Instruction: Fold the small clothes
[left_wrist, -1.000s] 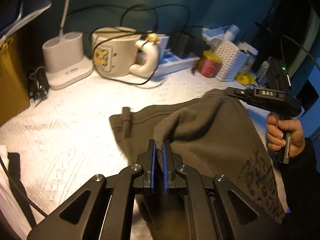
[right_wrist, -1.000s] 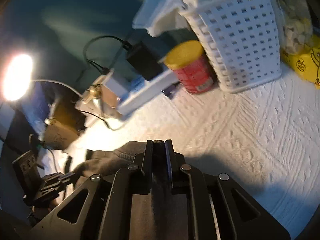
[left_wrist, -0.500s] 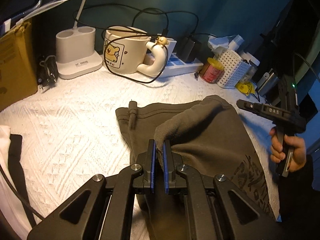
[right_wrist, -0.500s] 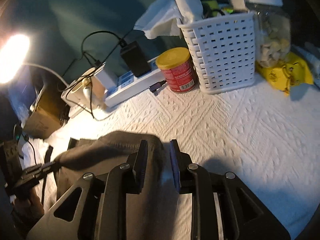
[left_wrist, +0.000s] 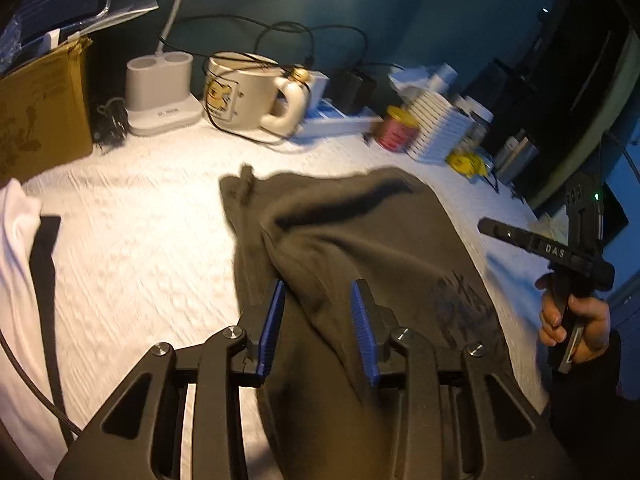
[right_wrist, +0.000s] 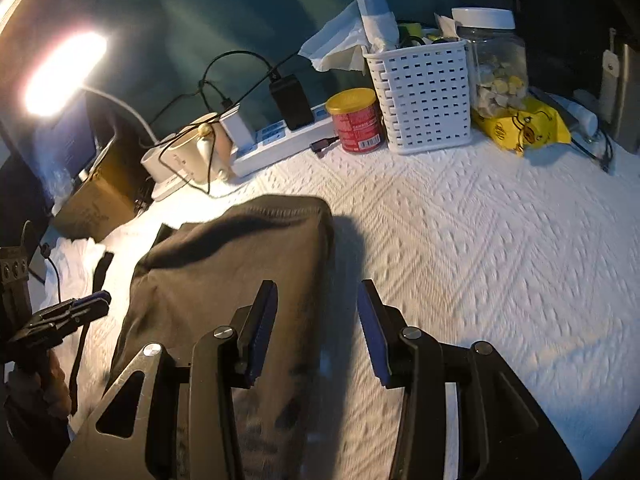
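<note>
A dark olive-brown garment [left_wrist: 360, 240] with a dark print lies folded over on the white textured cloth [left_wrist: 140, 240]; it also shows in the right wrist view [right_wrist: 240, 264]. My left gripper [left_wrist: 318, 308] is open, its blue-padded fingers either side of a fold of the garment, holding nothing. My right gripper [right_wrist: 316, 312] is open above the garment's right edge. In the left wrist view the right gripper [left_wrist: 492, 228] is off to the right of the garment. In the right wrist view the left gripper [right_wrist: 90, 304] is at the garment's left side.
A white and black garment [left_wrist: 24, 280] lies at the left. Along the back stand a cardboard box [left_wrist: 40, 112], lamp base [left_wrist: 160, 96], big mug [left_wrist: 244, 92], power strip [right_wrist: 280, 140], red tin [right_wrist: 356, 120], white basket [right_wrist: 420, 96], jar [right_wrist: 496, 64] and yellow bag [right_wrist: 524, 124].
Both grippers were shut on the garment's edge and have opened. The lifted fold has dropped flat onto the garment. The right gripper has drawn back to the right.
</note>
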